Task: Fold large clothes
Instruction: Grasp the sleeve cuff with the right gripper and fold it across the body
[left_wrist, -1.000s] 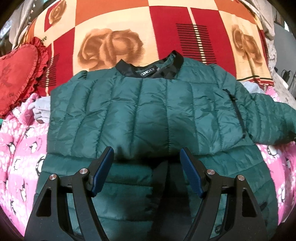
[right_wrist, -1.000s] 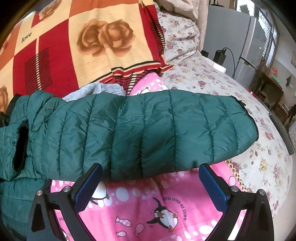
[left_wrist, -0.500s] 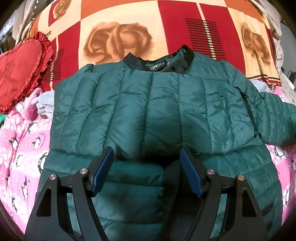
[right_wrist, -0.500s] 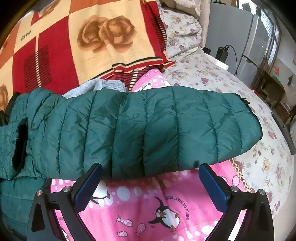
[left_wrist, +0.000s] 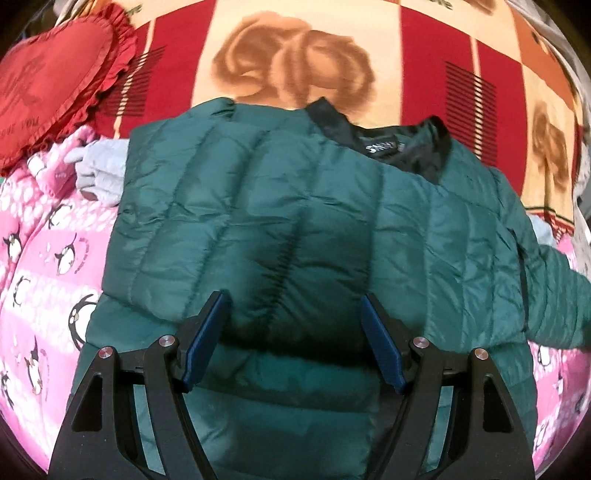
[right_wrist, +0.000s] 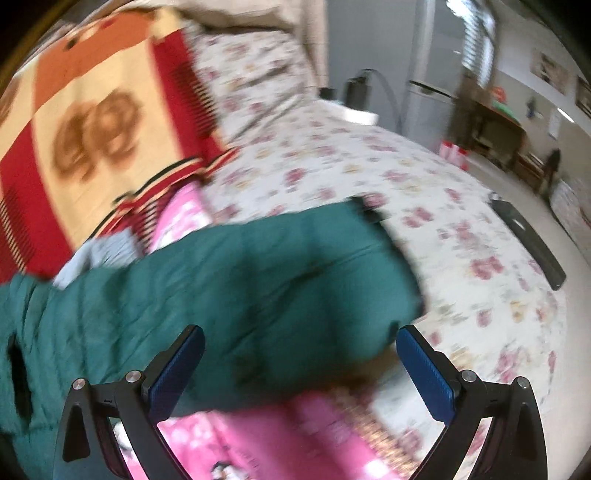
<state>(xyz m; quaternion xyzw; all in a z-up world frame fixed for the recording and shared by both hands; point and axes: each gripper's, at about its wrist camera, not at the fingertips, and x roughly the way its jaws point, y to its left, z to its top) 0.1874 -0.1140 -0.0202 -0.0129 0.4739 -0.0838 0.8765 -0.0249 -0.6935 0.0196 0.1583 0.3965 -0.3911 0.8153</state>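
A dark green quilted puffer jacket lies flat on a bed, black collar away from me, one sleeve folded across its chest. My left gripper hovers open over the folded sleeve, nothing between its blue pads. The jacket's other sleeve stretches out sideways over the bedding in the blurred right wrist view. Above that sleeve's cuff end, my right gripper stands open and holds nothing.
A pink penguin-print quilt lies under the jacket. Behind it is a red and cream rose blanket and a red heart cushion. A grey garment peeks out at the left. Floral bedding and a dark flat device lie to the right.
Both views have shifted and rolled. The left gripper moved closer over the jacket's chest. The right gripper swung toward the sleeve's cuff end, and its view blurred.
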